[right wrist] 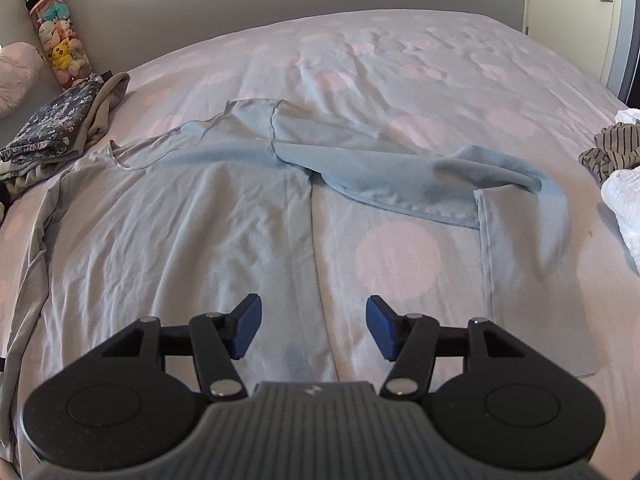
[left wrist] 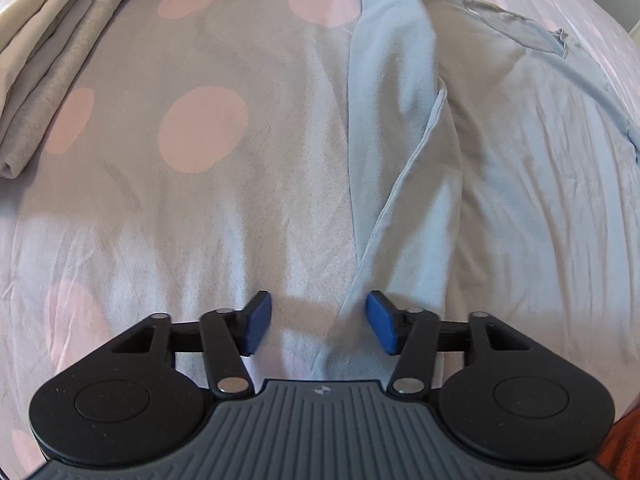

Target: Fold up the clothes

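A pale blue long-sleeved top [right wrist: 180, 220] lies spread flat on the bed. Its sleeve [right wrist: 400, 168] stretches out to the right, bends, and runs down toward the near edge. In the left wrist view the top [left wrist: 400, 120] shows its other sleeve lying lengthwise along its left side. My left gripper [left wrist: 319, 324] points steeply down over the lower end of that sleeve; the cloth's edge lies between the blue pads, which stand apart from it. My right gripper [right wrist: 314, 328] hovers open over the top's right side edge, holding nothing.
The bed has a grey sheet [left wrist: 200, 200] with pink dots. A folded beige and grey pile [left wrist: 48, 60] lies at the left. In the right wrist view there are folded floral clothes [right wrist: 60, 120], a tube of plush toys [right wrist: 56, 40], striped clothes [right wrist: 612, 152] and white cloth [right wrist: 624, 200].
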